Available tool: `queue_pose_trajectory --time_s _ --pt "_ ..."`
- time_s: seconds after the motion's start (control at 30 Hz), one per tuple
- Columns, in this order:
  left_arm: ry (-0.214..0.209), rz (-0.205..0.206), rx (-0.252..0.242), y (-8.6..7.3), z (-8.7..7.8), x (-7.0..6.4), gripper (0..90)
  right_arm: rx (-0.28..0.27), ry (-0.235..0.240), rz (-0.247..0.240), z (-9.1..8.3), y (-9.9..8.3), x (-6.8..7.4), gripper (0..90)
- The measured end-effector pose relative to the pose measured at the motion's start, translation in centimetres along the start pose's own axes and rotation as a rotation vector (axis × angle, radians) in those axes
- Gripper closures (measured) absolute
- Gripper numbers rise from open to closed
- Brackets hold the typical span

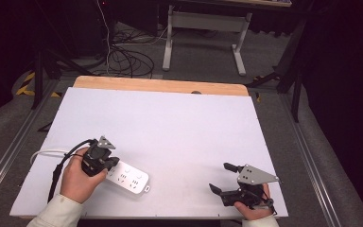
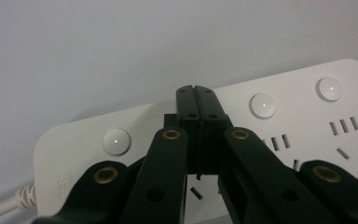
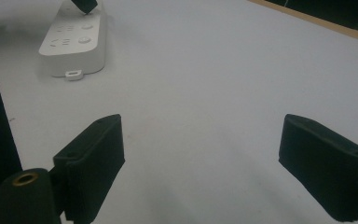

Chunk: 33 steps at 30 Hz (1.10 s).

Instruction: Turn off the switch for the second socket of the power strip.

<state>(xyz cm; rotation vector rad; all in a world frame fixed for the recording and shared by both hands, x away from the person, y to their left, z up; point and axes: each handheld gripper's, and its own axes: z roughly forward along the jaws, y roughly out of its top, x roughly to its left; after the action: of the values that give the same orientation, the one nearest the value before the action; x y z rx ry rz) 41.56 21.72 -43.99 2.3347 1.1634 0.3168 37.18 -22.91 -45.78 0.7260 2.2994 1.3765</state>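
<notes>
A white power strip (image 1: 128, 178) with round buttons lies flat near the front left of the white board (image 1: 170, 123). Its white cord (image 1: 47, 153) runs off to the left. A hand holds my left gripper (image 1: 102, 165) pointing down onto the strip's left part. In the left gripper view, the jaws (image 2: 196, 95) are shut with nothing between them, and their tips rest on the power strip (image 2: 284, 116) between two of its round buttons (image 2: 116, 141). My right gripper (image 1: 220, 177) is held low at the front right, open and empty, facing left toward the power strip (image 3: 74, 42).
A wooden table edge (image 1: 160, 85) shows beyond the board's far side. Cables (image 1: 127, 59) and a white desk frame (image 1: 170, 38) stand on the floor behind. The tip of the left gripper (image 3: 85, 4) shows above the strip in the right gripper view.
</notes>
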Motion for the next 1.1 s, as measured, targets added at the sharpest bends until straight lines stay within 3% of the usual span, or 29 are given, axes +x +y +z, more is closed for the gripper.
queue_pose_trajectory --time_s 0.53,1.1 --pt "0.024 0.009 0.004 0.01 0.21 -0.24 90.0 0.004 -0.001 0.0 0.05 0.0 0.01 14.6" --pt "0.021 0.001 0.002 -0.11 0.38 -0.24 90.0 0.007 -0.004 -0.003 0.02 0.01 0.02 14.7"
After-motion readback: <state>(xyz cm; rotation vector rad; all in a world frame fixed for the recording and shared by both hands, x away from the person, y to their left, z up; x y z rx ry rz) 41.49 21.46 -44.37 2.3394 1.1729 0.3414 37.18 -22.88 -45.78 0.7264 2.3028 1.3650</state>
